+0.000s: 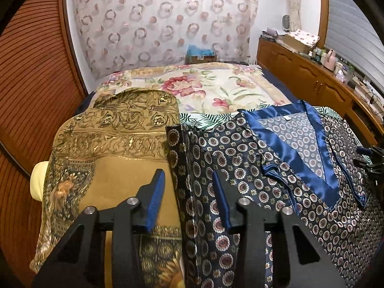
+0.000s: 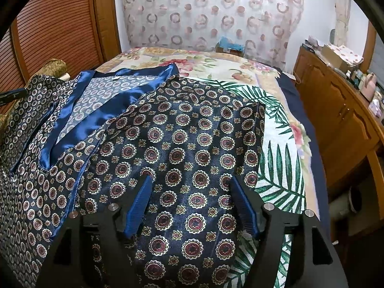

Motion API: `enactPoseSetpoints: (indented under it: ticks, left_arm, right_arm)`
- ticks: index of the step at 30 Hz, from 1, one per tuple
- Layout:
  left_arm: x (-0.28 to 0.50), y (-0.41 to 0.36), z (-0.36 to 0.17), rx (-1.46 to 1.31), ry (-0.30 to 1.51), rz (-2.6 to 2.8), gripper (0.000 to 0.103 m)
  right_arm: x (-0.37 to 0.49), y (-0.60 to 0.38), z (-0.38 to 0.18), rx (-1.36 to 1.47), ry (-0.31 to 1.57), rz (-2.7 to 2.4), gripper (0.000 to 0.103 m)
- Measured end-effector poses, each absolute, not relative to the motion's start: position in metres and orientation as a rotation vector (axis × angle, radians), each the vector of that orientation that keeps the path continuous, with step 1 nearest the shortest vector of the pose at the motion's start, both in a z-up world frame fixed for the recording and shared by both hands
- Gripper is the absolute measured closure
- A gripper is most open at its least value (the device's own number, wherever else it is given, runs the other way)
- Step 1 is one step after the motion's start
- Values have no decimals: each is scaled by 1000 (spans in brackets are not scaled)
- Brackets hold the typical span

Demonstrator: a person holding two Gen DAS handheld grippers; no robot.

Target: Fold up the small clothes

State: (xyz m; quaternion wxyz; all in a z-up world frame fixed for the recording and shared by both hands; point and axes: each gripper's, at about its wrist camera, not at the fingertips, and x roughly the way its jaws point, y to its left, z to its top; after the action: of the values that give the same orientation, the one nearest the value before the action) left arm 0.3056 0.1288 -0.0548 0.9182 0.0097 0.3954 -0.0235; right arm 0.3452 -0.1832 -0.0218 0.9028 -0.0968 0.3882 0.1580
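Lying flat on the bed [image 2: 283, 76], my navy satin medallion-print top [image 2: 182, 144] has its blue V-neck [image 1: 297, 158] facing up. Left tongs [image 1: 189, 199] straddle its left edge, spread, pinching nothing. Right tongs [image 2: 192, 201] hover spread over its right side. Beside it: a gold paisley cloth [image 1: 115, 144].

The shirt [image 2: 182, 158] is dark navy, dotted with maroon-and-white medallions, and its collar [image 1: 283, 148] is glossy royal blue satin. Beside it the cloth [image 1: 115, 144] is mustard gold with black scrollwork. The bedspread [image 1: 216, 86] is cream with pink flowers; a white sheet [image 2: 276, 168] shows green palm fronds. The curtain [image 1: 163, 21] is sheer white with pinkish rings. The gripper pads [image 2: 139, 204] are blue.
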Motion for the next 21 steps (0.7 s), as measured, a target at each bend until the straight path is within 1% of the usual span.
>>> enactPoseSetpoints:
  ticks: [1,2,10,14,17,18,19,20,21]
  left_arm:
    - [309,128,-56,21,819,-51,67]
    - [311,128,-56,22,824,-53,67]
    - [325,125,-62,50,865,-47,68]
    - [326,124,-61,69,866,-47,68]
    - [325,124,-60,75,865,-49,68]
    - [325,124,-61,79,865,-49,72]
    - [326,123,-61,85,863,-45,78]
    - [325,123,-62,92,861,-44,80]
    - [325,123,-62,92,858,-50,88]
  right_arm:
    - [345,-183,-22,-200,803,325,31]
    - [345,-183,-22,-201,803,323,31]
    - [346,-184,-20,-200,797,306,30]
    - [350,-192,-2,-142,755,319,30]
    - [365,-198,4,-127,767,334,30]
    - [372,-199,2,-128,784,331,30]
    - [379,-201,-1,-127,796,324,30]
    - [386,-203,-4,-123,809,322,30]
    - [395,-206,-8,-112,831,326,30]
